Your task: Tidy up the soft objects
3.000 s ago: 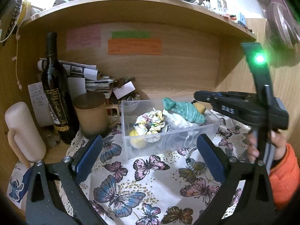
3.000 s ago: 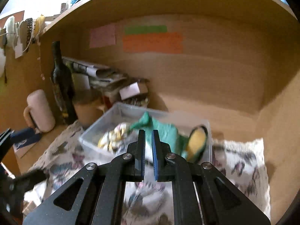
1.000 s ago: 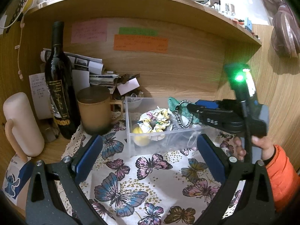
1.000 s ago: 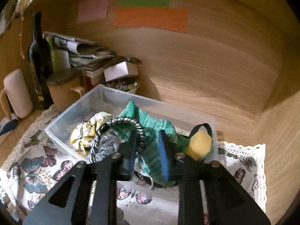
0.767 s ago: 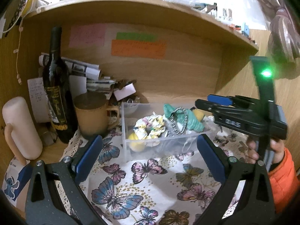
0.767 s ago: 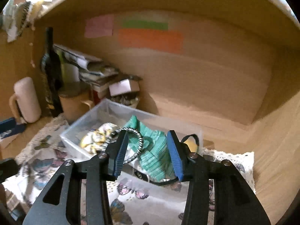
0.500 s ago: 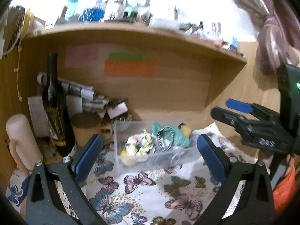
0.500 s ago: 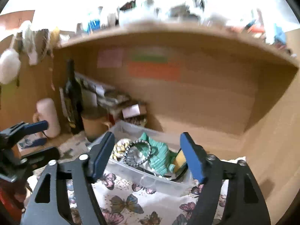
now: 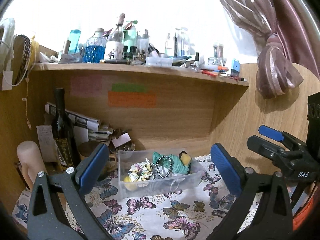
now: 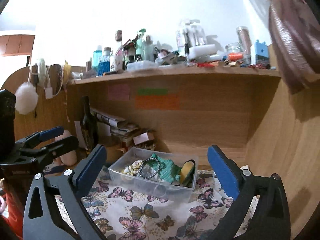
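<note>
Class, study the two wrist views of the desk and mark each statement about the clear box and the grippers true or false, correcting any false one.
1. The beaded black-and-white hair tie lies inside the clear plastic box. True.
2. The right gripper is shut on the green knitted cloth. False: it is open and holds nothing.
3. The left gripper is open. True.
4. The dark wine bottle lies on its side. False: it stands upright.
</note>
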The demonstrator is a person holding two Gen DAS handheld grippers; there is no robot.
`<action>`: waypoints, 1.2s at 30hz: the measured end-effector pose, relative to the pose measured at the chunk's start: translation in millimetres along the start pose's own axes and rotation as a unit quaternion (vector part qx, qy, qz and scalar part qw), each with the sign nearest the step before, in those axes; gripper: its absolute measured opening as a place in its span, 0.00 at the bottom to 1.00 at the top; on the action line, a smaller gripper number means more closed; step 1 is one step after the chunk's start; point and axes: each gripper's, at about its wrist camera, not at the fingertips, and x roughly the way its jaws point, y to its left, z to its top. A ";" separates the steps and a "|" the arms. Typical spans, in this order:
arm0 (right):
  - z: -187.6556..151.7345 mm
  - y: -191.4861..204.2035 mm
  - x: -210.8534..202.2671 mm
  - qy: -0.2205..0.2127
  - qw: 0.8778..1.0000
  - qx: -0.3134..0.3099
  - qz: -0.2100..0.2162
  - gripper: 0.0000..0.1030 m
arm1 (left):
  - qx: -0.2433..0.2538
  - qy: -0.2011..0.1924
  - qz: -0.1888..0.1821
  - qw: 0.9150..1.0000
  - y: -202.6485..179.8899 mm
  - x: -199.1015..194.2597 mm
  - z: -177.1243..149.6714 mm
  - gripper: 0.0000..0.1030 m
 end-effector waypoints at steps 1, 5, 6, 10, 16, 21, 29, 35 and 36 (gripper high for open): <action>0.2 -0.4 -3.3 -0.003 1.000 0.003 0.000 0.99 | 0.000 -0.002 0.001 1.000 -0.9 -1.7 0.0 1.00; -0.1 -0.7 -10.0 -0.008 1.000 0.006 -0.006 1.00 | 0.000 -0.005 0.003 1.000 -2.5 -5.8 -0.6 1.00; -0.4 -0.6 -10.6 -0.008 1.000 0.005 -0.008 1.00 | 0.000 -0.006 0.004 1.000 -2.7 -6.3 -0.8 1.00; -2.7 0.4 -15.2 -0.009 1.000 0.005 -0.009 1.00 | -0.002 -0.005 0.004 1.000 -2.0 -6.8 -0.8 1.00; -3.2 1.4 -17.3 -0.008 1.000 0.006 -0.008 1.00 | 0.002 -0.008 0.005 1.000 -2.7 -8.3 -1.9 1.00; -3.5 2.0 -17.9 -0.007 1.000 0.006 -0.005 1.00 | 0.004 -0.008 0.008 1.000 -3.2 -8.4 -3.2 1.00; -3.4 1.9 -18.2 -0.007 1.000 0.006 -0.004 1.00 | 0.003 -0.008 0.006 1.000 -1.7 -8.1 -3.5 1.00; -3.2 0.7 -17.7 -0.006 1.000 0.005 -0.002 1.00 | 0.001 -0.006 0.007 1.000 -0.3 -7.1 -4.2 1.00; -3.2 1.1 -17.8 -0.006 1.000 0.005 -0.003 1.00 | 0.000 -0.005 0.008 1.000 0.1 -6.3 -3.7 1.00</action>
